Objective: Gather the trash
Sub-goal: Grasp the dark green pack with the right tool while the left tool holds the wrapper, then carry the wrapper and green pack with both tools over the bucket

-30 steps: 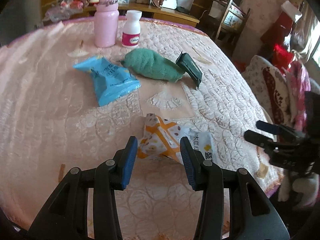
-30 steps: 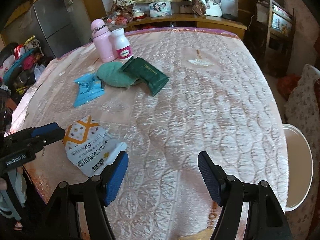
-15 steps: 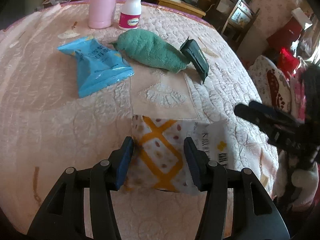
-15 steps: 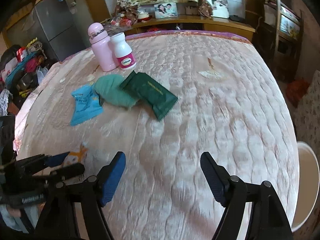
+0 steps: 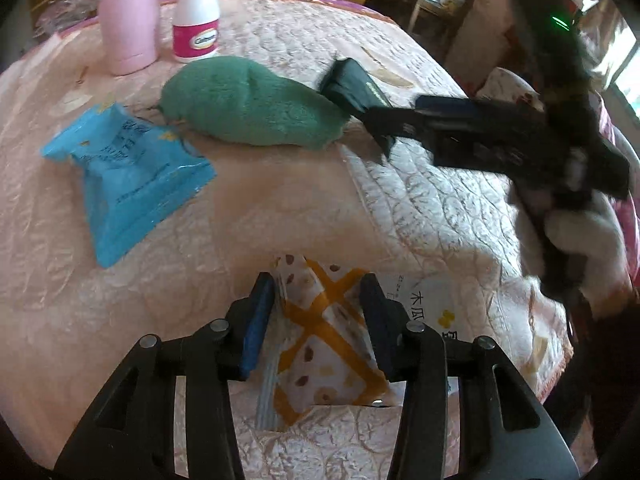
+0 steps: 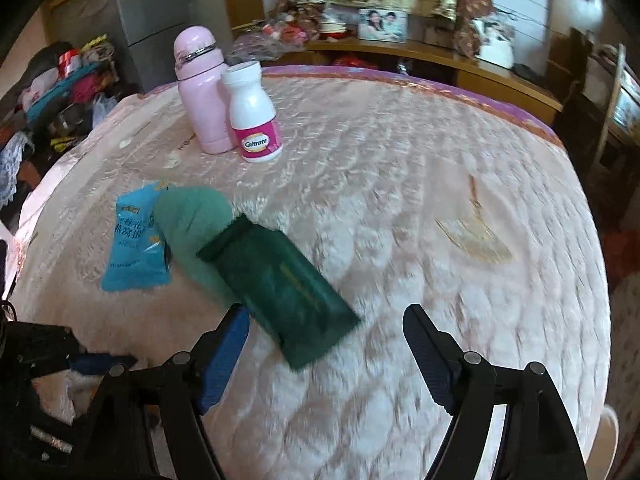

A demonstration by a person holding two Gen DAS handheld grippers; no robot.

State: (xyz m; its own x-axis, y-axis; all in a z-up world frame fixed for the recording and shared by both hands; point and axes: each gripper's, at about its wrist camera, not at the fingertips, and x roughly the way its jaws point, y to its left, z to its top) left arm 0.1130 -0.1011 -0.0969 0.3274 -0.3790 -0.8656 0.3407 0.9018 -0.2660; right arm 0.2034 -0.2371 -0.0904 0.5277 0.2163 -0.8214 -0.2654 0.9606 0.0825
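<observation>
An orange-and-white snack wrapper [image 5: 324, 340] lies on the quilted table between the fingers of my left gripper [image 5: 318, 320], which straddles it; the jaws stand partly open and do not visibly pinch it. A blue wrapper [image 5: 132, 176] [image 6: 134, 240] and a dark green packet [image 5: 356, 88] [image 6: 280, 276] lie further in, on either side of a green cloth [image 5: 248, 108] [image 6: 192, 216]. My right gripper [image 6: 326, 348] is open and empty, just short of the green packet's near end; it also shows in the left wrist view [image 5: 460, 128].
A pink flask [image 5: 128, 16] [image 6: 202, 92] and a white pill bottle [image 5: 198, 12] [image 6: 254, 116] stand at the back of the table [image 6: 440, 160]. Chairs and clutter surround the table. A white round rim [image 6: 608, 440] sits at the right edge.
My left gripper moved forward so the orange wrapper now sits between its fingers. My right gripper moved in across the table toward the dark green packet.
</observation>
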